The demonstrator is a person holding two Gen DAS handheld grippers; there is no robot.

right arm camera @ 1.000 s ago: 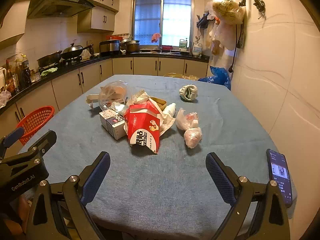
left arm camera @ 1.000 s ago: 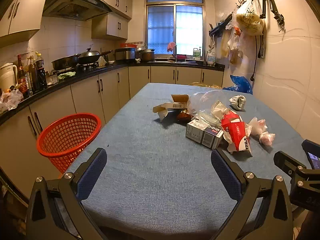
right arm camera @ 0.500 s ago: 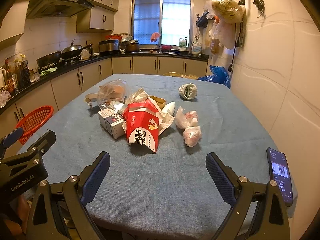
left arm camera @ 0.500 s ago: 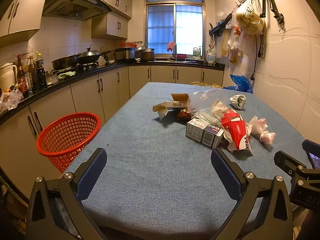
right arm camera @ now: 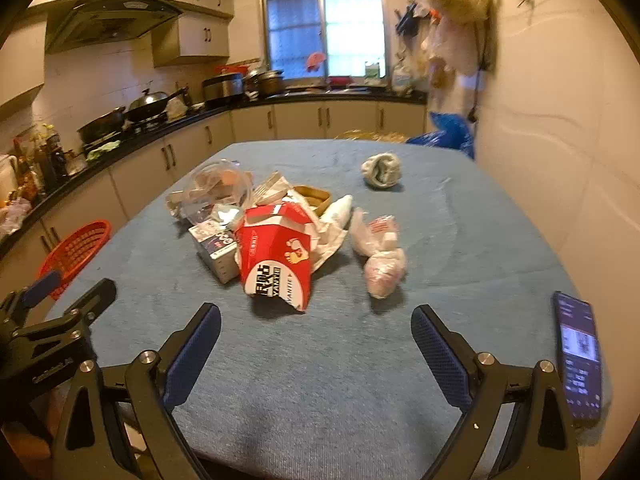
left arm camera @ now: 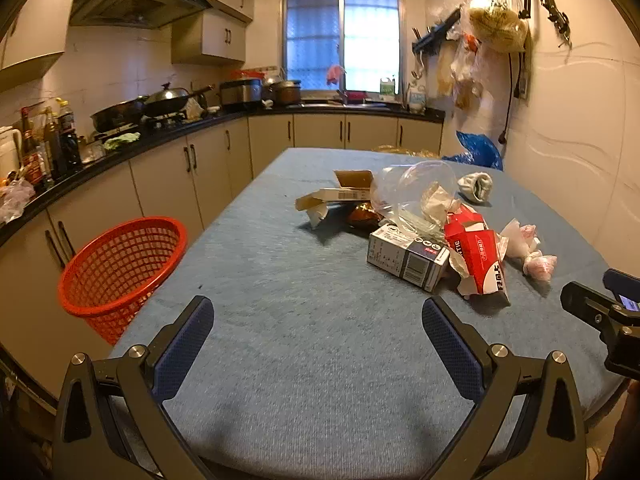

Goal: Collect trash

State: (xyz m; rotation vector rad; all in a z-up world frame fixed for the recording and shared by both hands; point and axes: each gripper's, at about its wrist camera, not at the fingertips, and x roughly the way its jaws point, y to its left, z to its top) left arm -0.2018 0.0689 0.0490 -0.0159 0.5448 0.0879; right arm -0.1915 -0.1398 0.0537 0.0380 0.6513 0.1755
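Trash pile [right arm camera: 276, 252] lies ahead of both empty, spread jaws.

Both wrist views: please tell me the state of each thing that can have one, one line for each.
Left gripper: jaws open, holding nothing.
Right gripper: jaws open, holding nothing.
Red carton: lying on its side, top torn open.
Red basket: no trash visible inside.
Clear plastic container: tipped on its side.
Phone: screen lit, flat on the table.
Small cardboard box: flaps open.
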